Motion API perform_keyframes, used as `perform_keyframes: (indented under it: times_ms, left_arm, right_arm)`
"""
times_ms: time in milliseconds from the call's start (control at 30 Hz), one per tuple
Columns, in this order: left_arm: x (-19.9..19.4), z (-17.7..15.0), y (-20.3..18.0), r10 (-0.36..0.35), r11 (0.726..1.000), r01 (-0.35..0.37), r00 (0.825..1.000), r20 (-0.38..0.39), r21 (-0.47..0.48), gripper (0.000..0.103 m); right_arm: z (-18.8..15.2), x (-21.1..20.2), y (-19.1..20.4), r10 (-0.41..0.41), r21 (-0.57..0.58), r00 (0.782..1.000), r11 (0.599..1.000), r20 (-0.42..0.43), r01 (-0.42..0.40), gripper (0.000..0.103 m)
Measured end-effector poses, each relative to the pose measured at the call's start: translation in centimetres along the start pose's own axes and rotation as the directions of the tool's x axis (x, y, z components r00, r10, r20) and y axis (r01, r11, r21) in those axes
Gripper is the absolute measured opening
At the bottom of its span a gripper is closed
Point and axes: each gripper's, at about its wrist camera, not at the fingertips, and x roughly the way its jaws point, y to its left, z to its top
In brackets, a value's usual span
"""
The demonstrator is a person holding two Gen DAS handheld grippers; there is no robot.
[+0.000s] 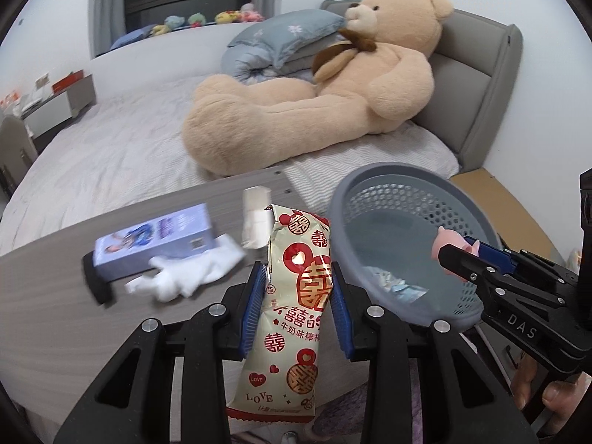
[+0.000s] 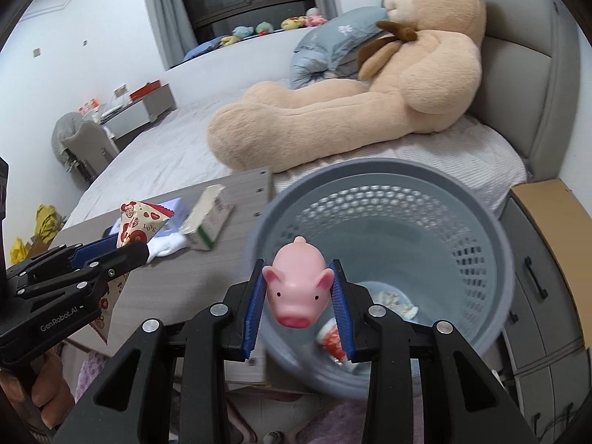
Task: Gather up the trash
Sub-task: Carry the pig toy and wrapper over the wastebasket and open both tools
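A purple box (image 1: pixel 155 242), a crumpled white cloth (image 1: pixel 188 273) and a small carton (image 1: pixel 255 222) are carried by the grey worktop (image 1: pixel 44 296).

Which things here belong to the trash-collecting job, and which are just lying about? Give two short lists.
Job:
- wrapper, in the left gripper
- pig toy, in the right gripper
- bin
- tissue
- carton

Lying about:
- teddy bear
- pillow
- purple box
- small plush toys
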Motion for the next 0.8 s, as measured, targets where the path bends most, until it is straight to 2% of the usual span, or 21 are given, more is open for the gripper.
perform_keyframes:
  times_ms: [200, 333, 633, 733, 767, 800]
  left_arm:
    - [2.5, 2.0, -4.4, -0.065, 0.997, 0.066, 0.998, -0.012, 0.044, 0.034]
    - [3.9, 2.7, -6.2, -0.069, 0.997, 0.069, 0.998, -0.008, 0.047, 0.036]
    - [6.7, 3.4, -8.5, -0.081, 0.994, 0.085, 0.995, -0.064, 0.062, 0.036]
    - [7.2, 3.7, -8.8, -0.084, 0.994, 0.088, 0.994, -0.068, 0.059, 0.049]
    - [7.3, 3.7, -8.9, -0.083, 0.995, 0.087, 0.994, -0.068, 0.058, 0.053]
    - [7.3, 3.7, -8.9, -0.082, 0.995, 0.086, 0.994, -0.068, 0.059, 0.056]
  right_arm:
    - [0.4, 0.3, -4.3, -0.052, 0.042, 0.998, 0.998, -0.018, 0.053, 0.033]
    - [0.1, 1.0, -6.3, -0.067, 0.067, 0.997, 0.995, -0.044, 0.070, 0.033]
    - [0.0, 2.2, -9.1, -0.067, 0.110, 0.995, 0.991, -0.070, 0.075, 0.034]
    - [0.3, 2.2, -9.7, -0.068, 0.123, 0.996, 0.990, -0.060, 0.075, 0.047]
    - [0.3, 2.1, -9.9, -0.071, 0.127, 0.996, 0.989, -0.052, 0.077, 0.055]
    - [0.3, 2.0, -9.9, -0.072, 0.130, 0.996, 0.988, -0.046, 0.078, 0.057]
